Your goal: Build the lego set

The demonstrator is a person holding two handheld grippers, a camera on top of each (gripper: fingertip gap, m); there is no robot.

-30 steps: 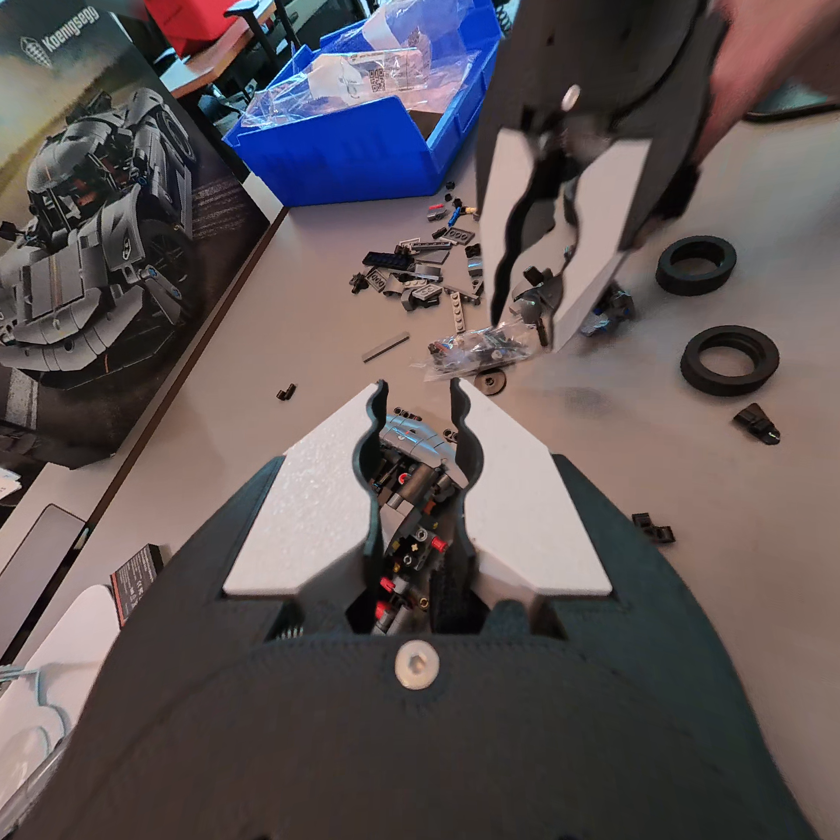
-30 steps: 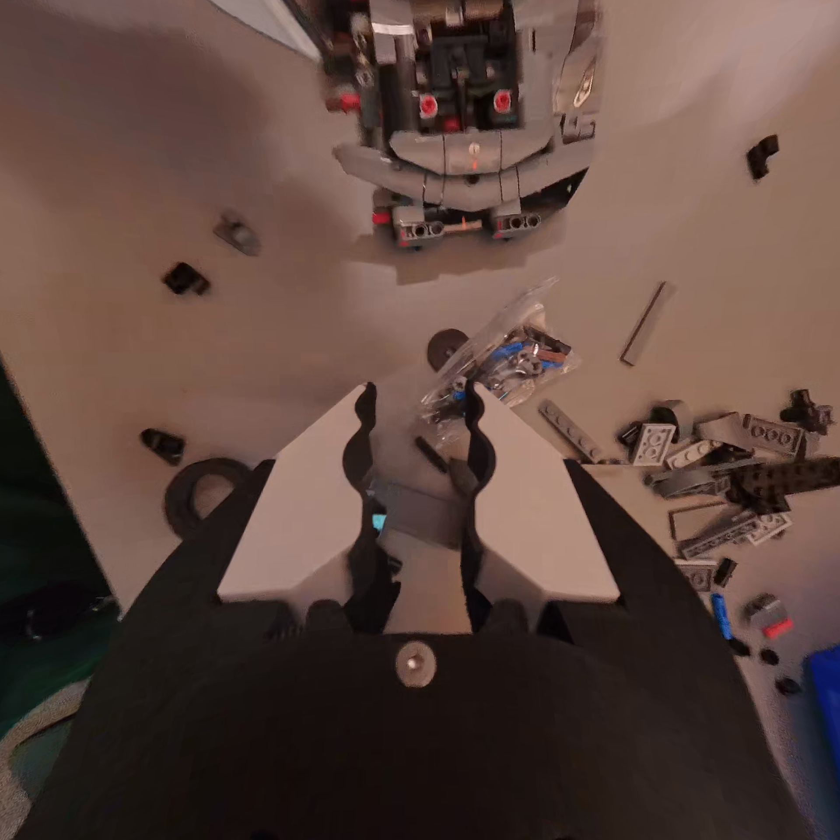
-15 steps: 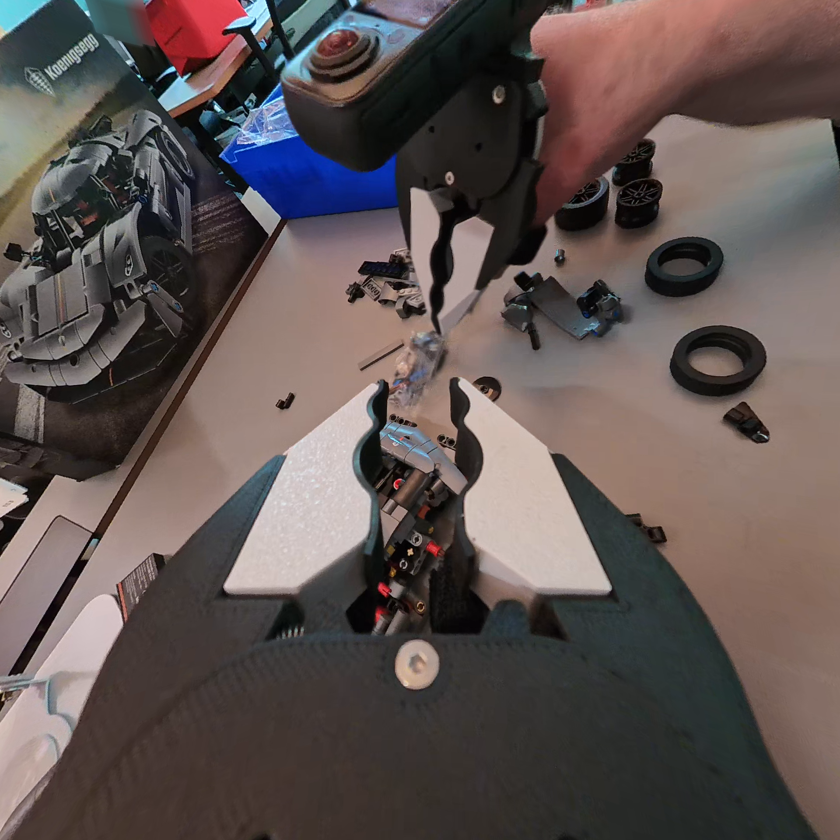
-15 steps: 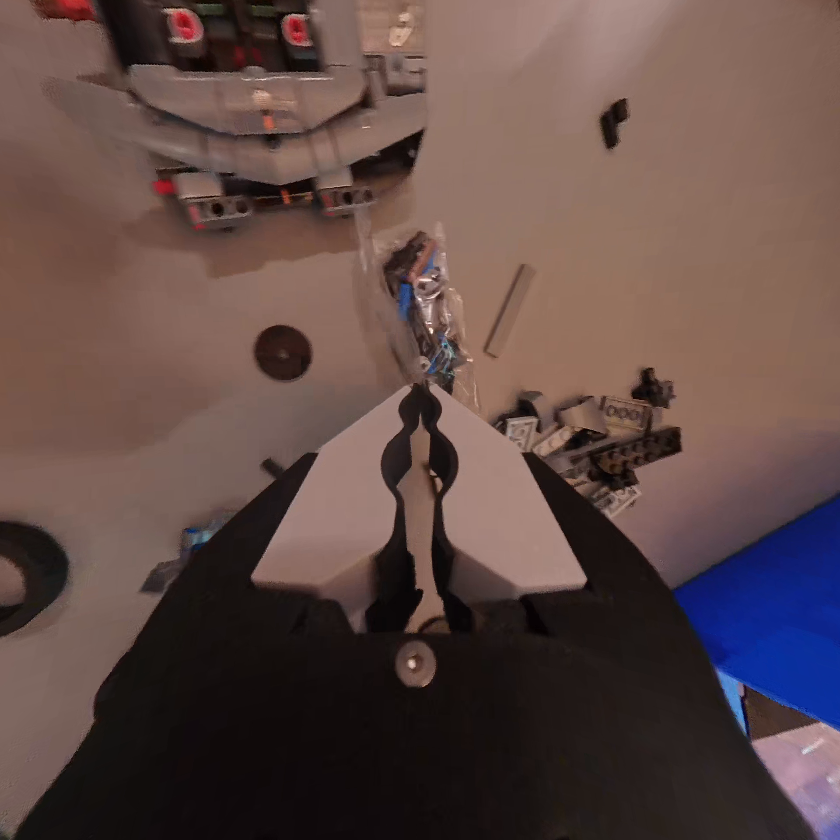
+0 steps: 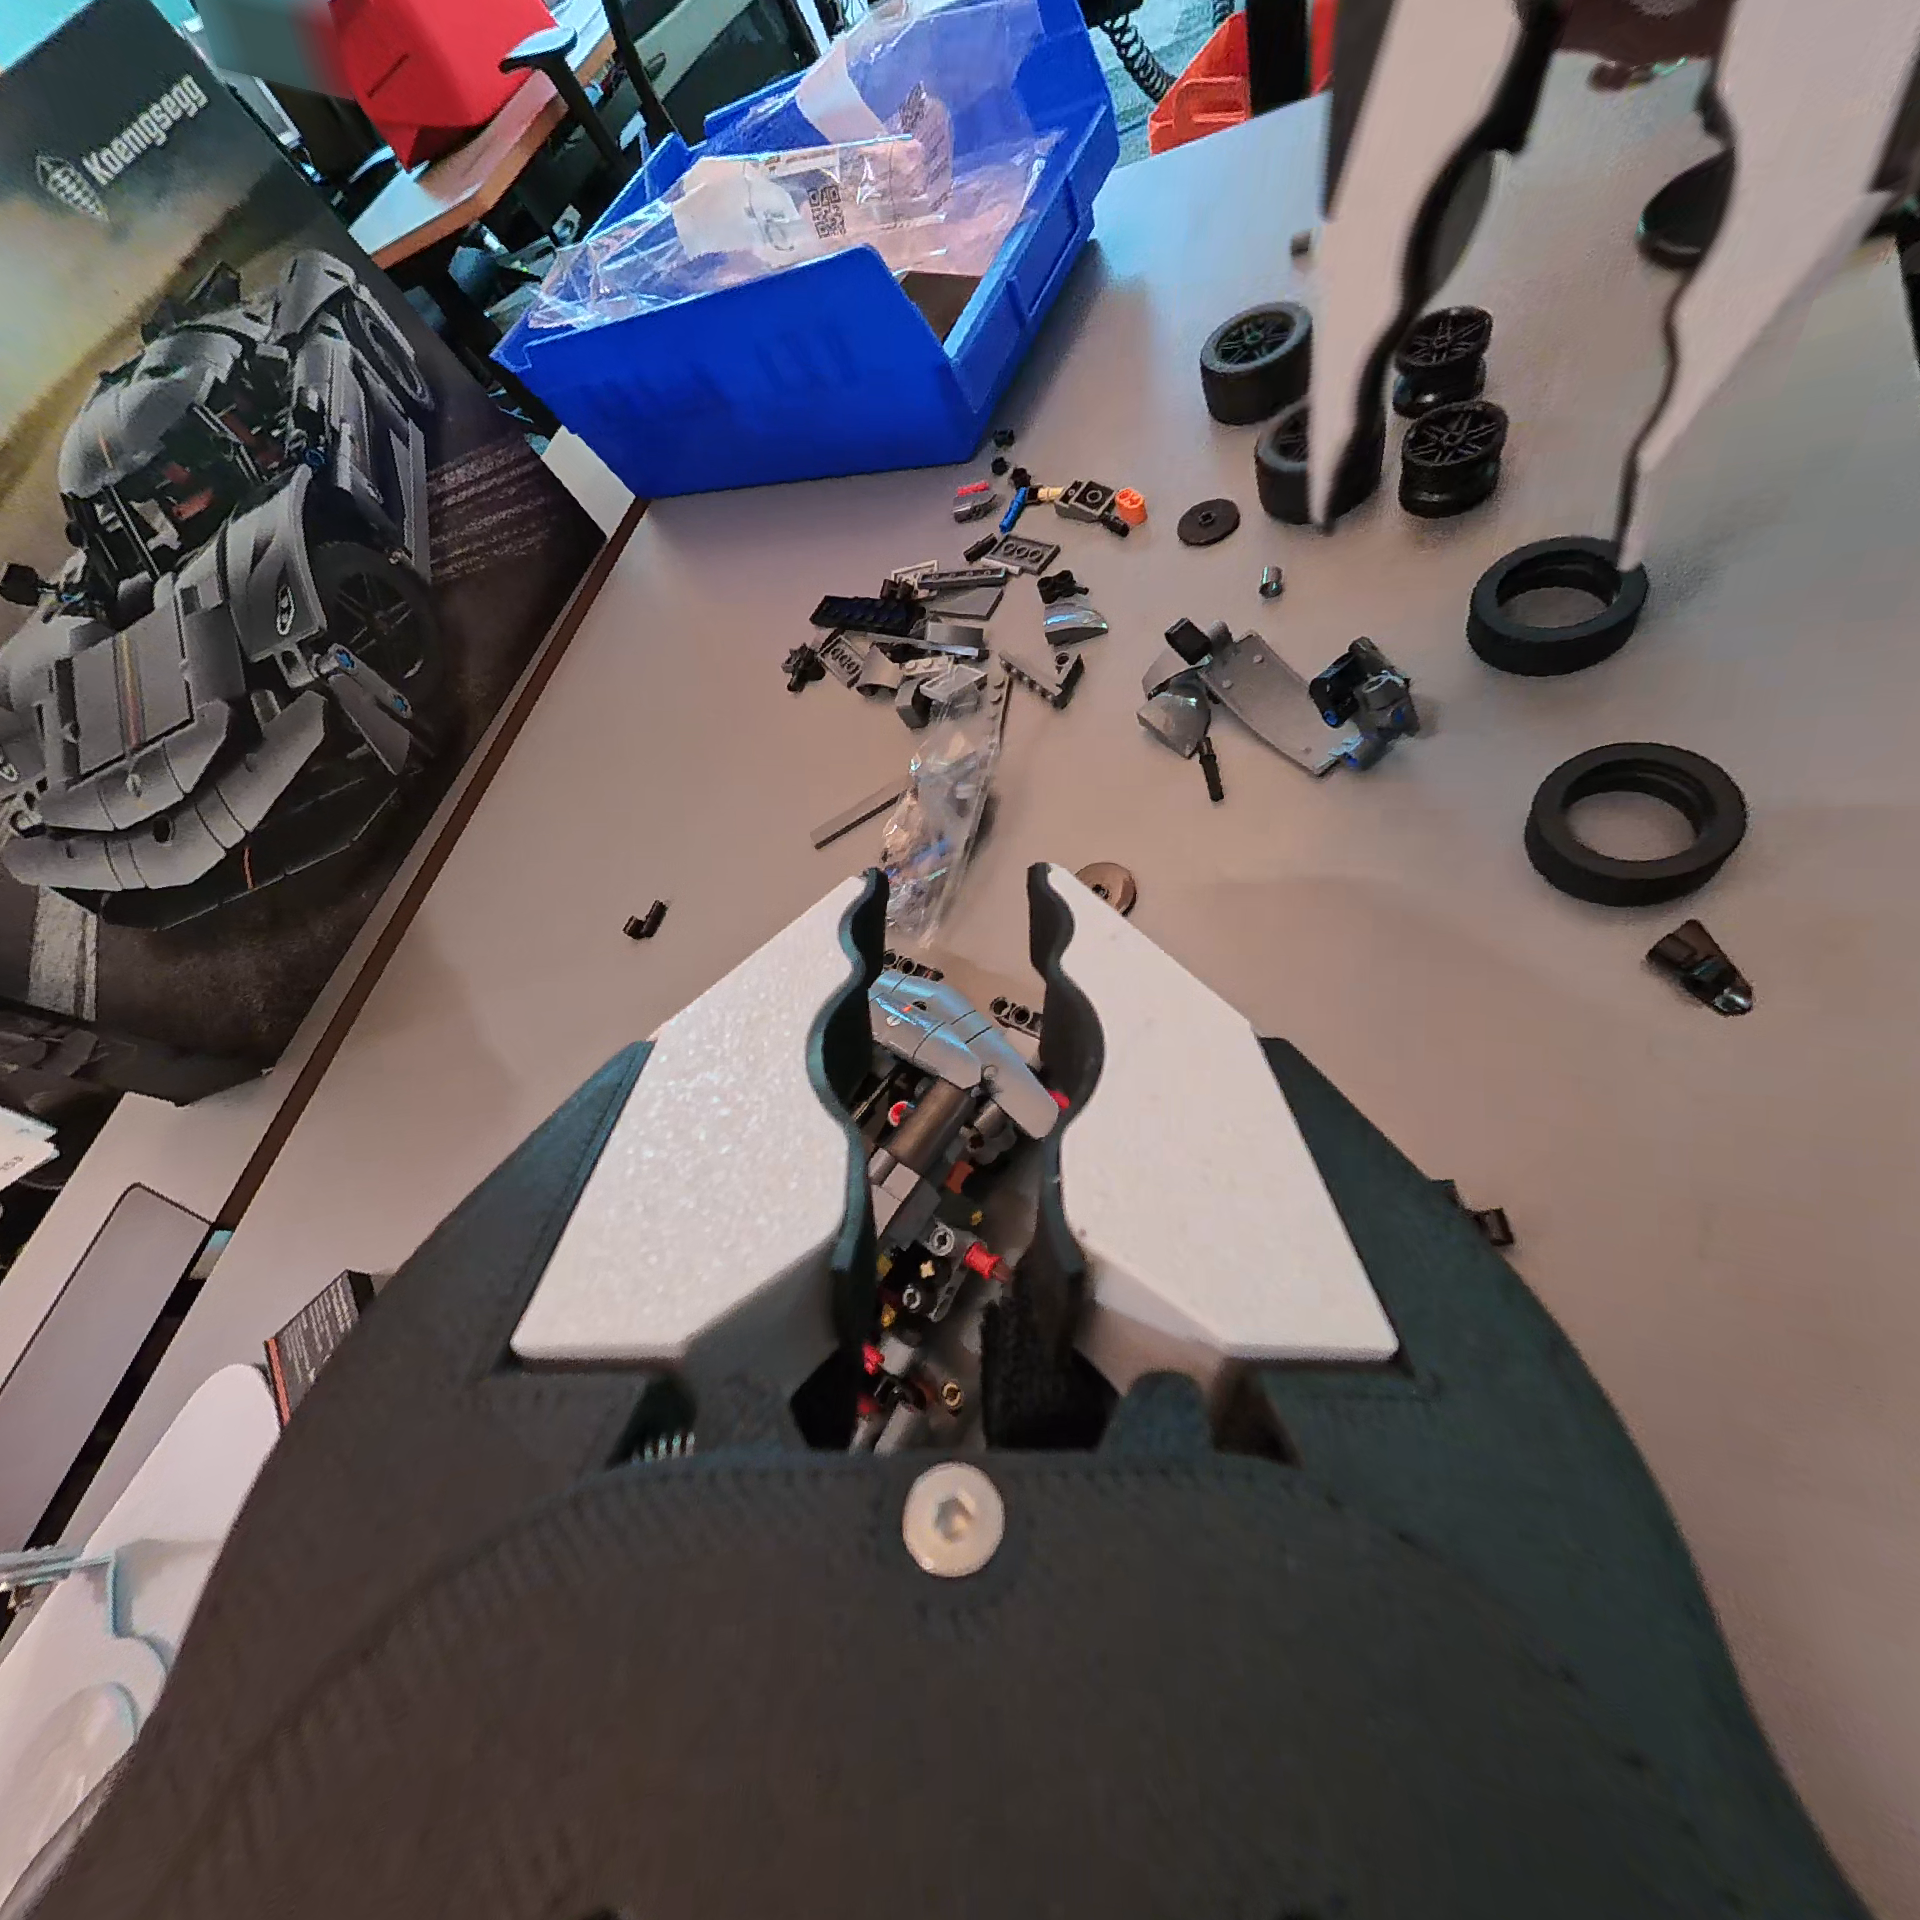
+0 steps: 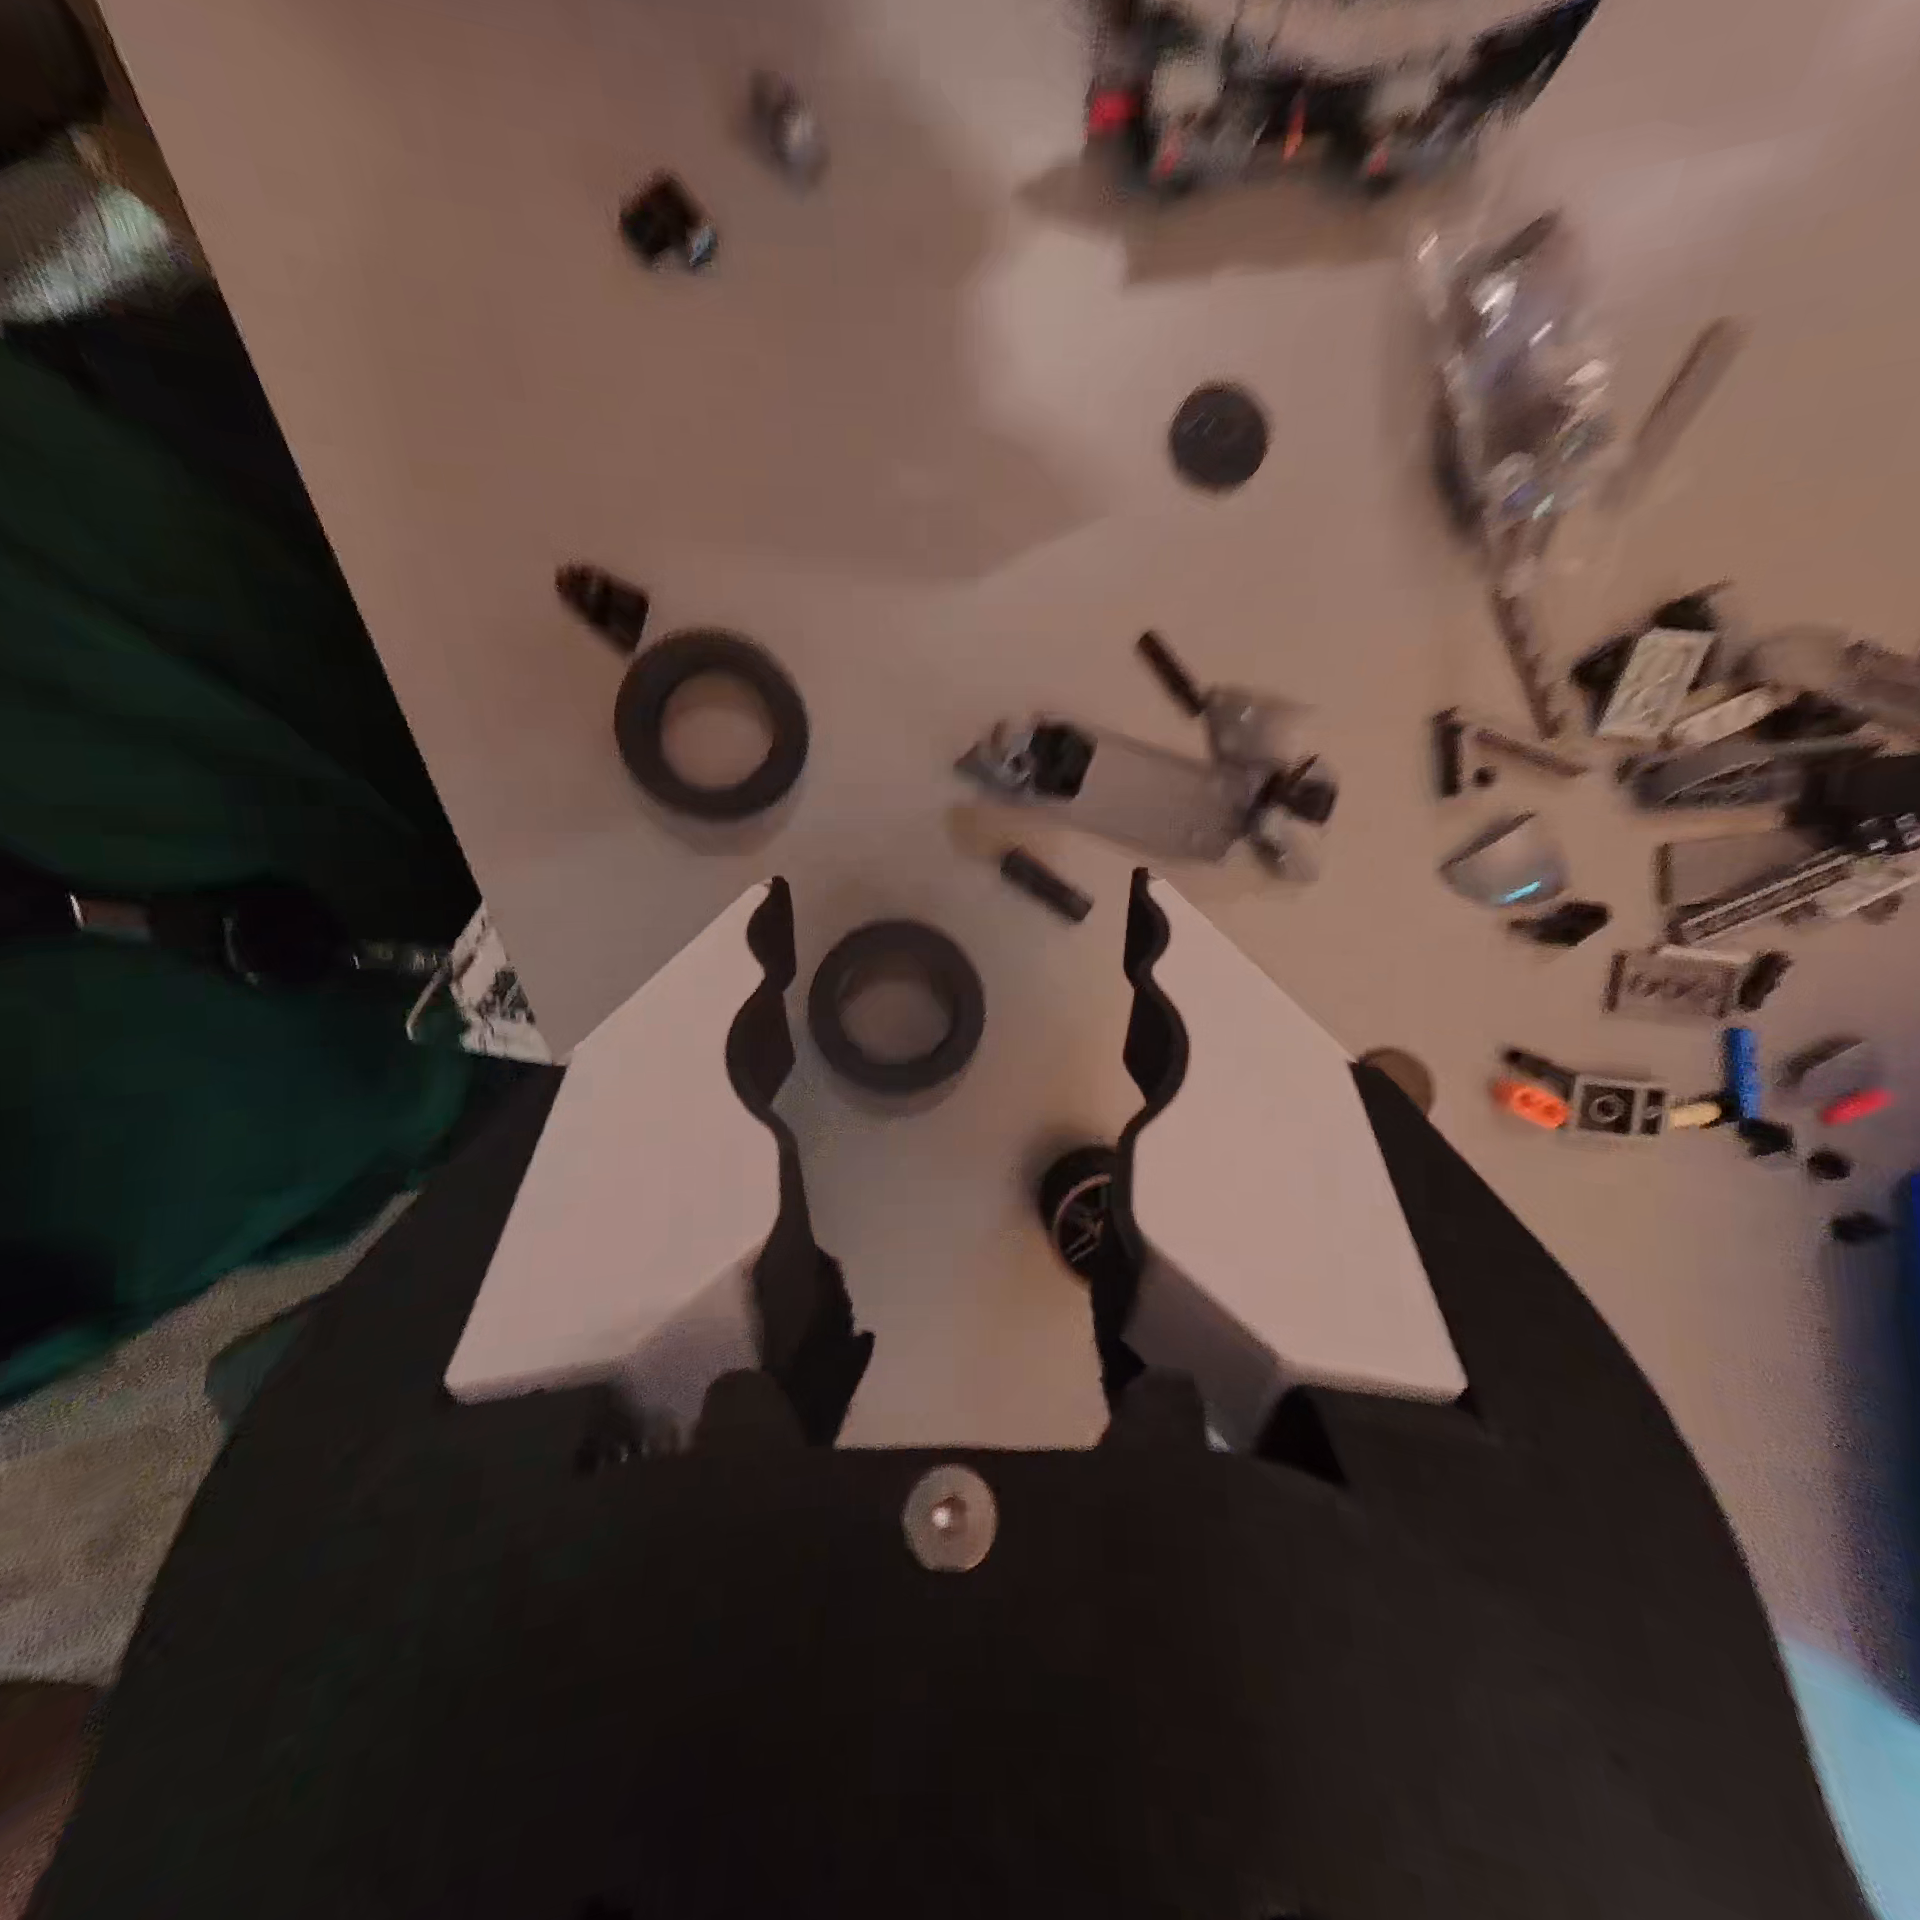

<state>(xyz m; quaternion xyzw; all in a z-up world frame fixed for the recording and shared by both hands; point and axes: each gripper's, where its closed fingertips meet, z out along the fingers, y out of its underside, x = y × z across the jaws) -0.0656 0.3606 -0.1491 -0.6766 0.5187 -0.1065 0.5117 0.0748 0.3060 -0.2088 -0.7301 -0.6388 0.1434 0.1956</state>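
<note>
Right gripper (image 6: 951, 894) wide open over a tyre (image 6: 896, 1006) beside the subassembly (image 6: 1143, 790): light, rubbery, best pinched across the rim; left gripper (image 5: 956, 894) clamping the car (image 5: 951, 1049).

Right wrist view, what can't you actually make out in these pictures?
- Part-built car: right wrist view, cut off by the top edge and motion-blurred.
- Clear bag: contents smeared by blur.
- Wheel: half hidden behind the right gripper fingers.
- Car: left wrist view, mostly covered by the left gripper.
</note>
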